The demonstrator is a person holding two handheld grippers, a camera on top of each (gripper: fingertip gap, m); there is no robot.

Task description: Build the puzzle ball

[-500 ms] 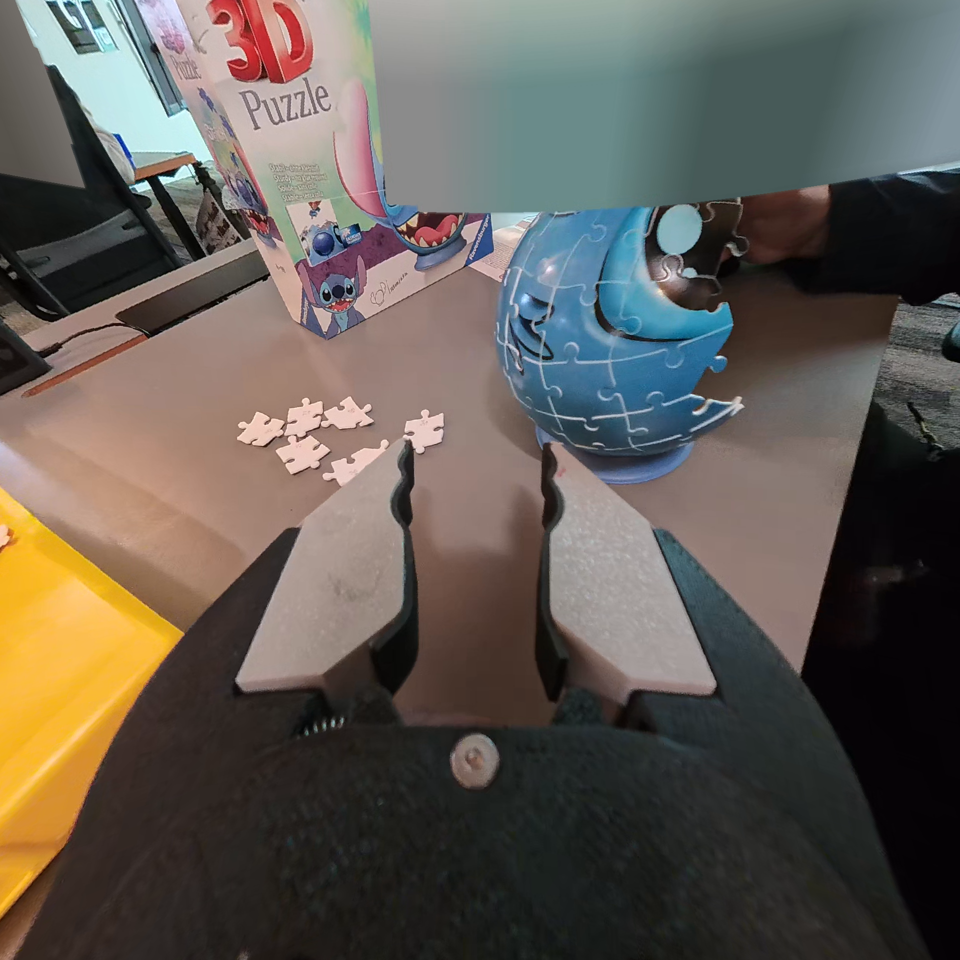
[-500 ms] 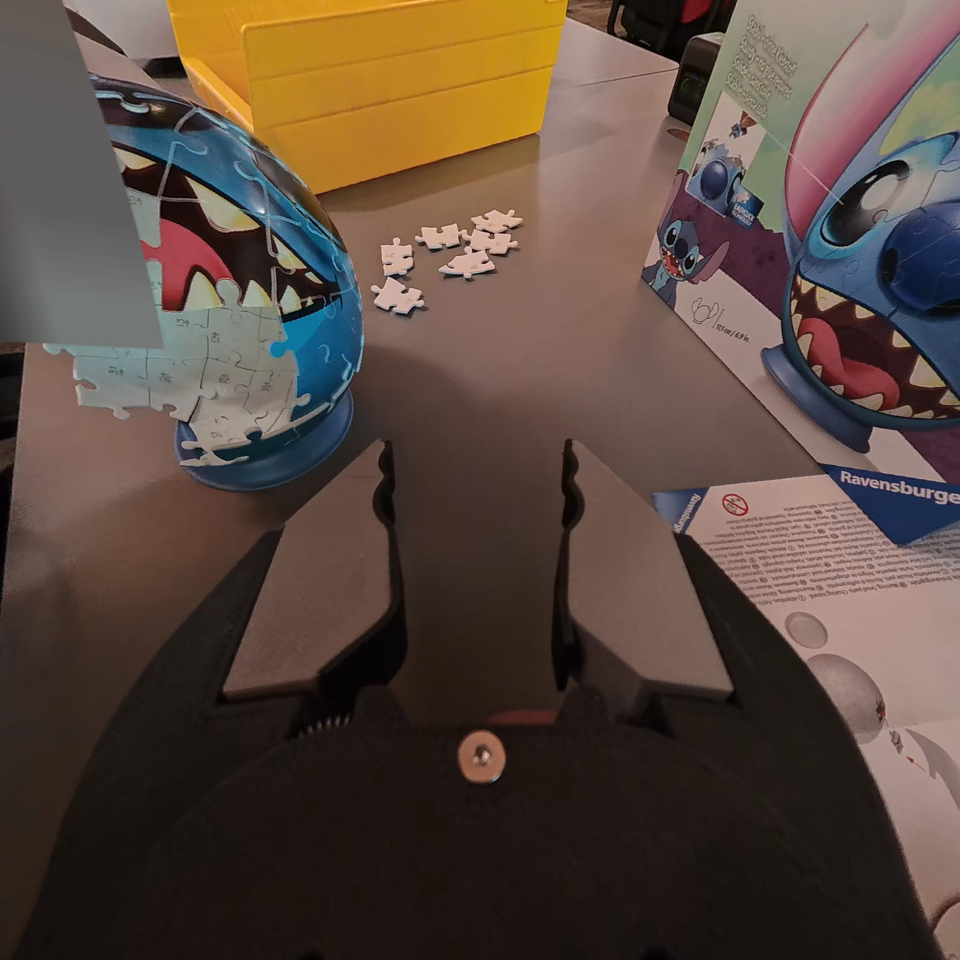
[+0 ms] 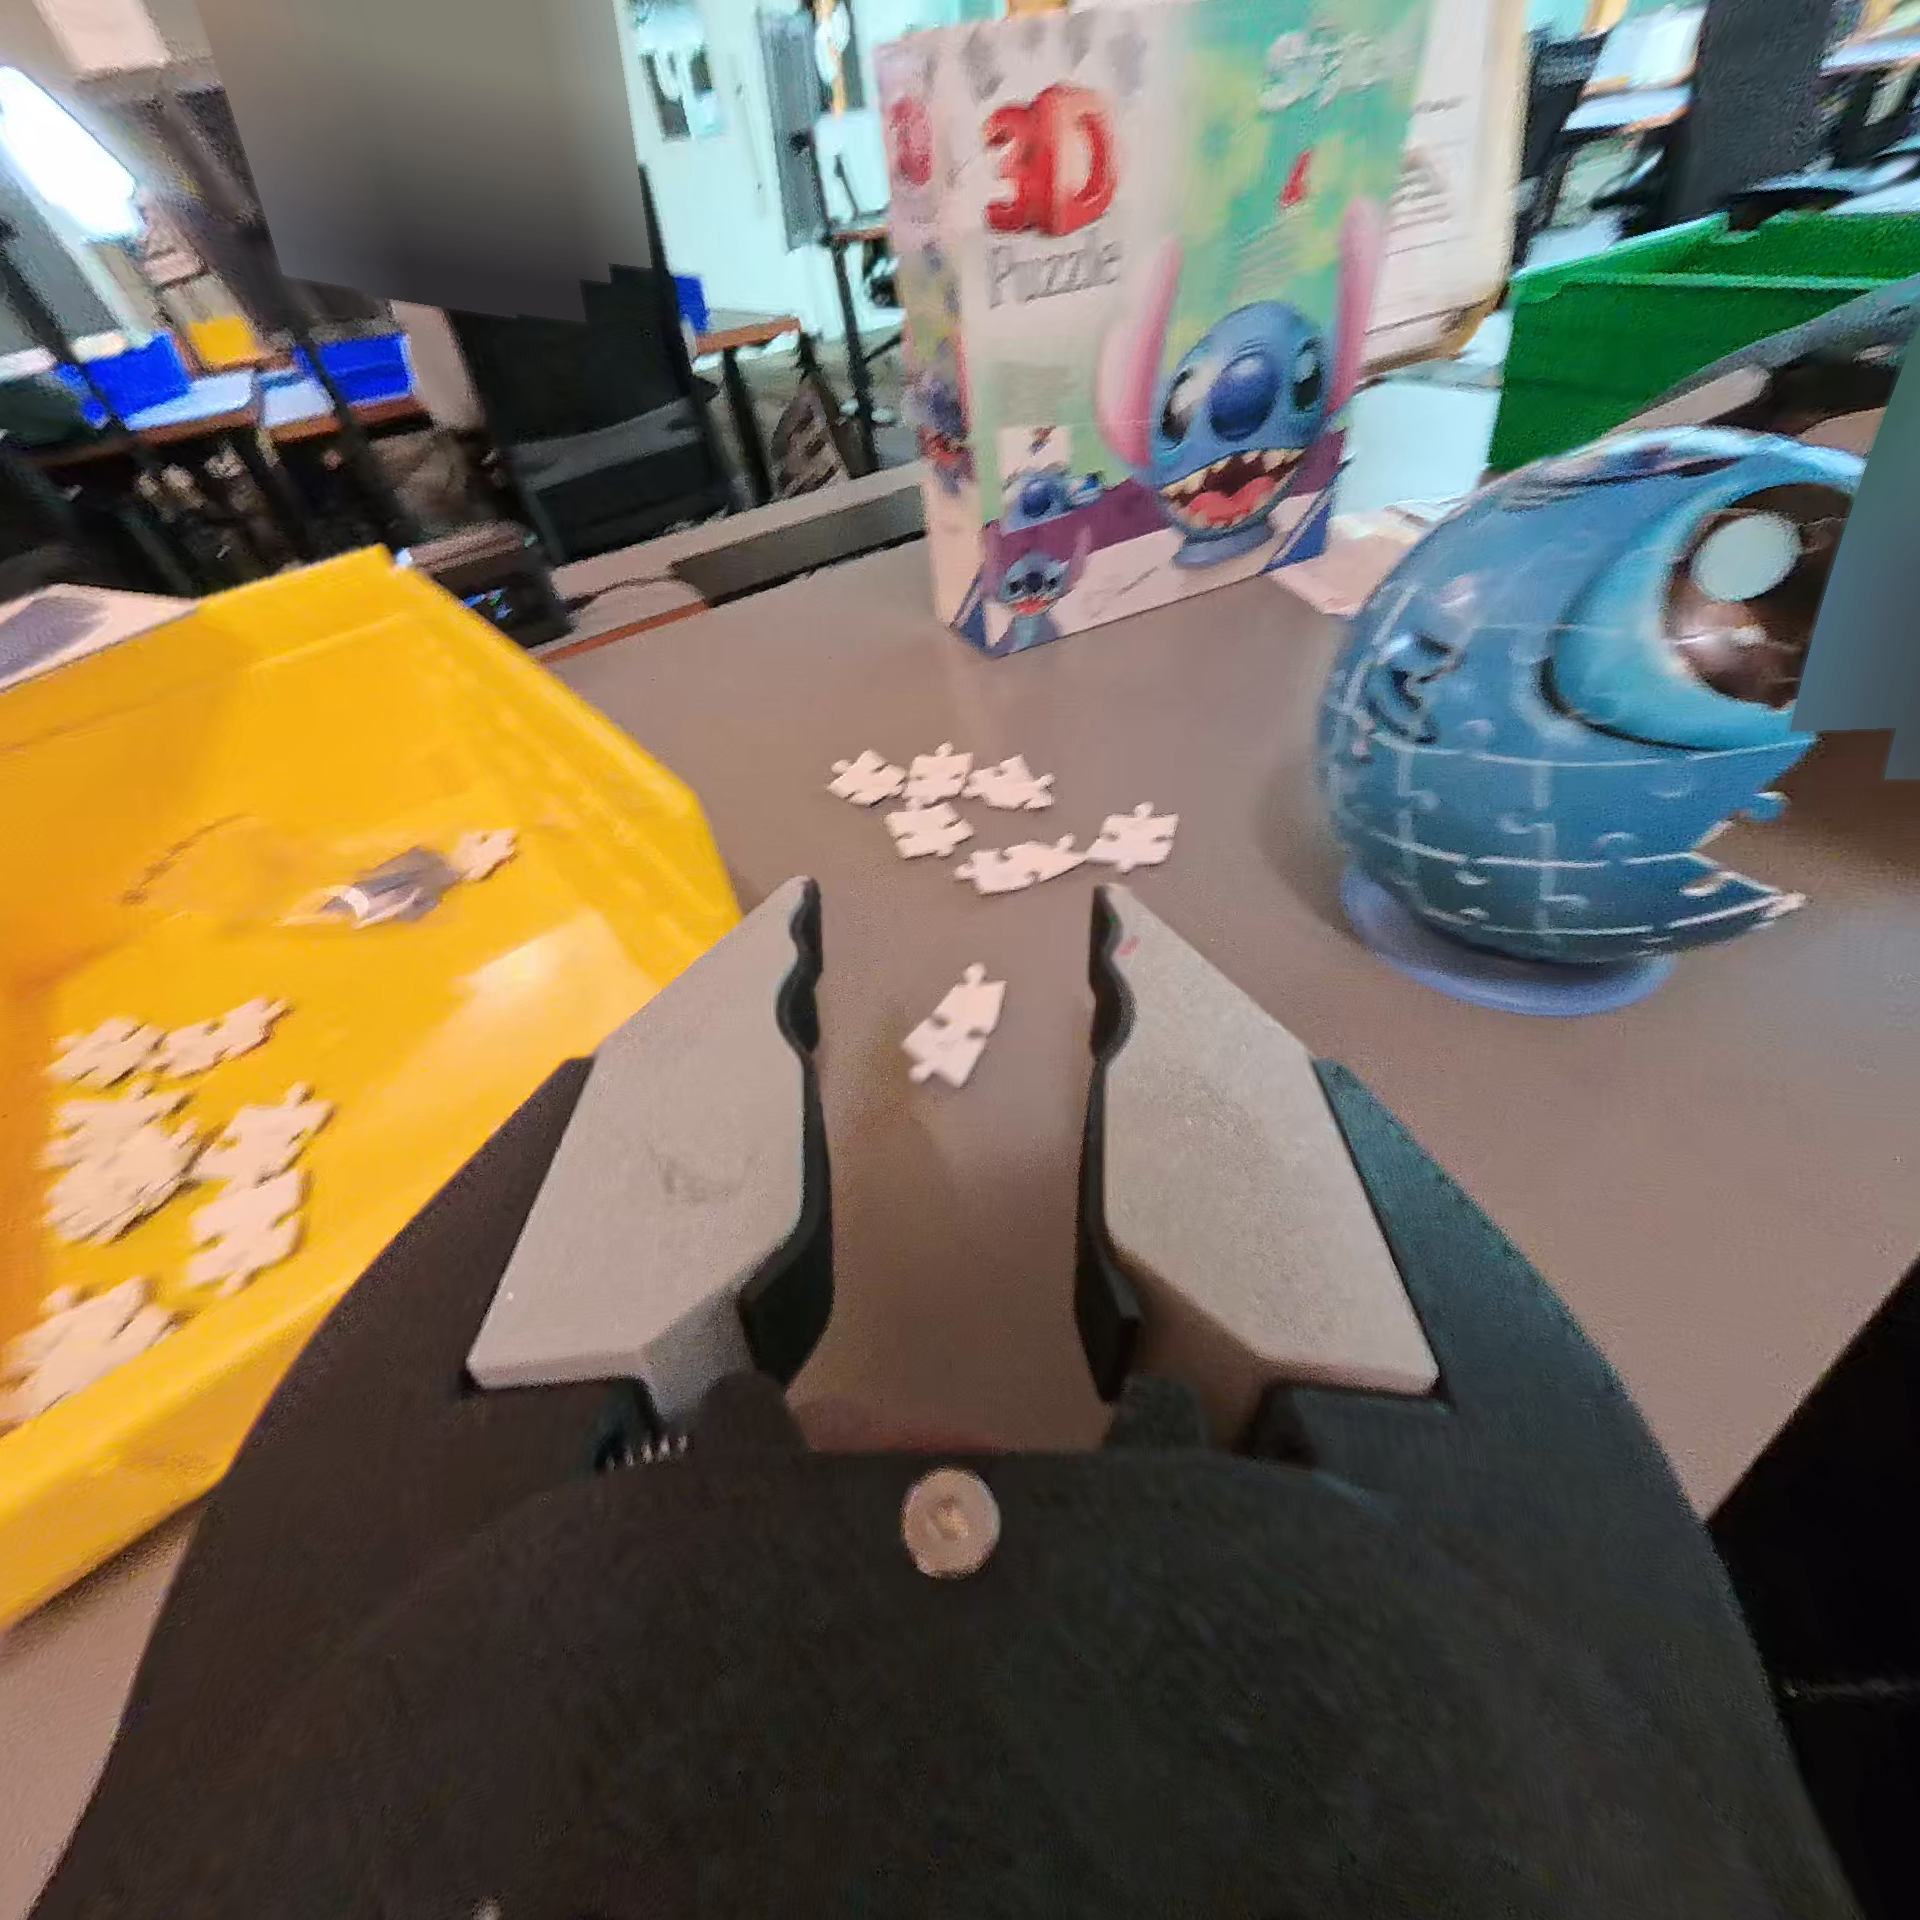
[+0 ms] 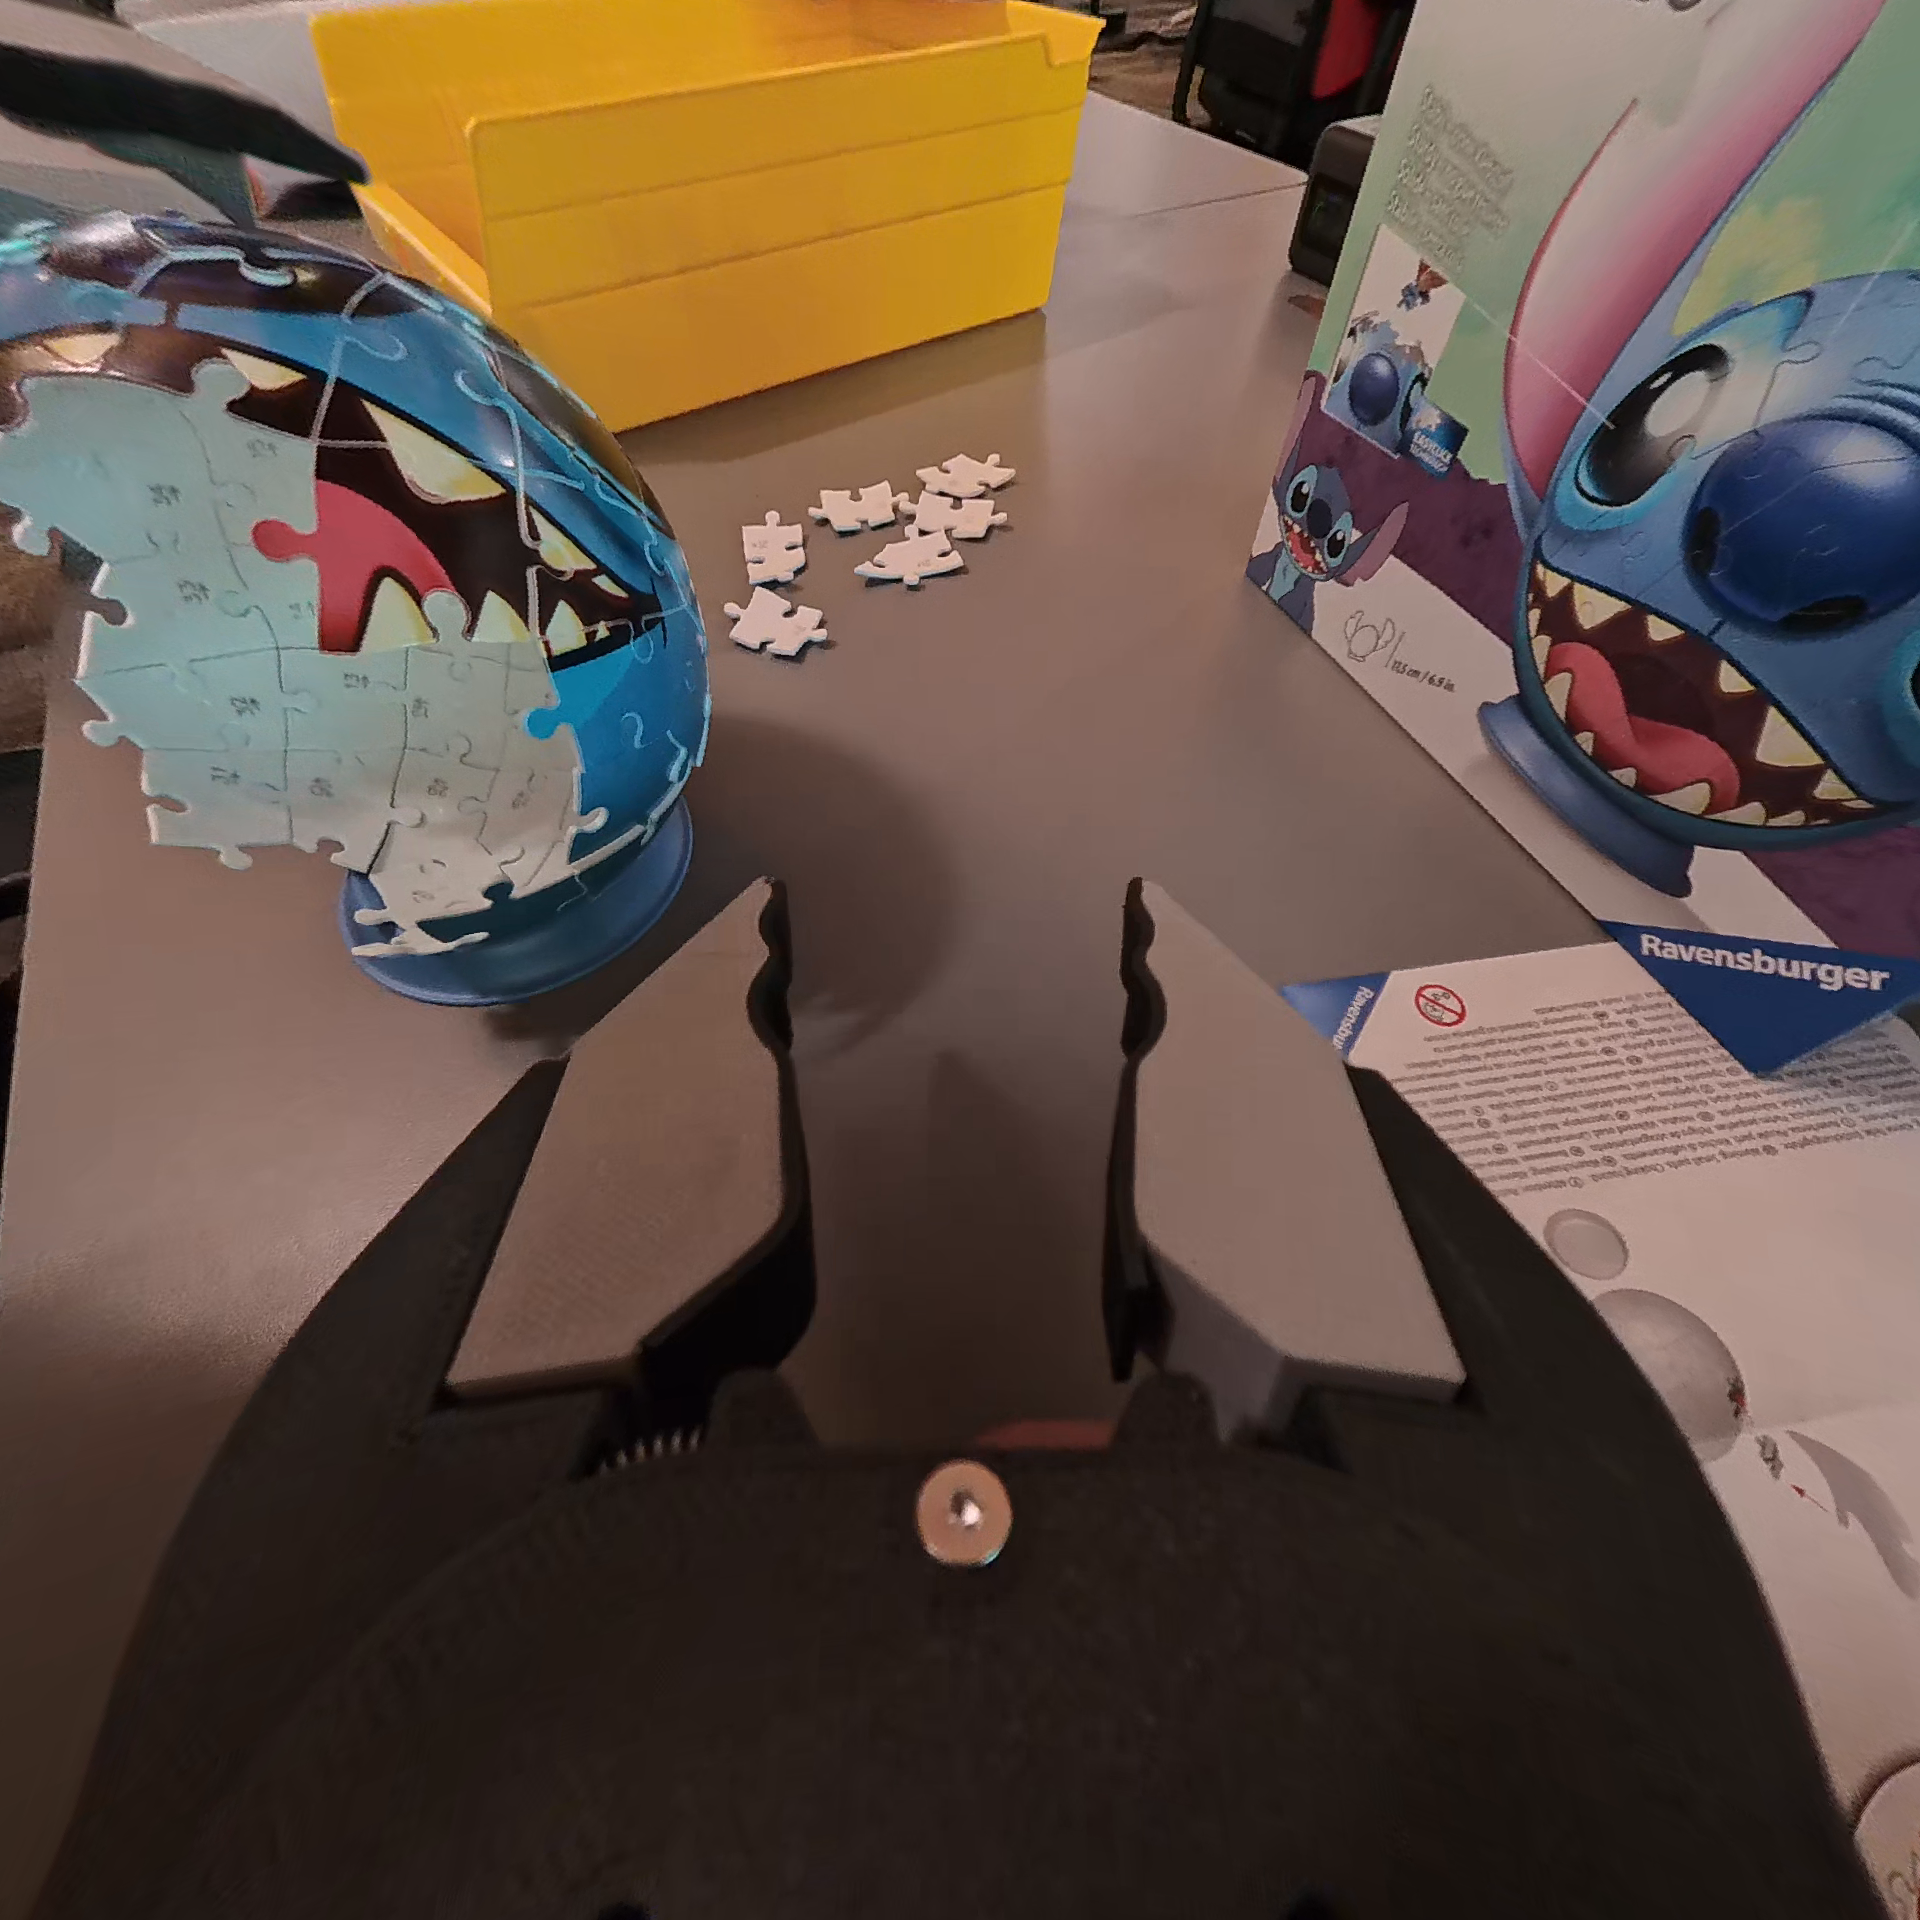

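**Both grippers empty, loose pieces waiting beside the half-built ball**

Working left to right in my left wrist view: the yellow bin (image 3: 343, 935) fills the left side of the frame, with white puzzle pieces scattered on its floor. My left hand-held gripper (image 3: 954, 904) sits at lower centre, fingers apart and holding nothing. A single loose piece (image 3: 956, 1027) lies face down on the table (image 3: 1455, 1195), between the fingertips in the picture, though I cannot tell whether they are down at its level. Just above it in the frame is a small cluster of pieces (image 3: 992, 821). The puzzle box (image 3: 1164, 343) stands upright at upper centre, and the puzzle ball (image 3: 1538, 748) sits on its round blue stand at the right edge.

In my right wrist view the ball (image 4: 353, 582) is at the left, its open side showing pale piece backs and a ragged edge. My right hand-held gripper (image 4: 954, 894) is at lower centre, fingers spread and empty over bare table. An instruction sheet (image 4: 1662, 1195) lies at the lower right.

I judge the pieces light, thin, stiff and slick, lying flat, so they would be awkward to lift; I would pinch one by its edges. The shell looks fragile at its unfinished rim, so I would steady it low, near the stand.
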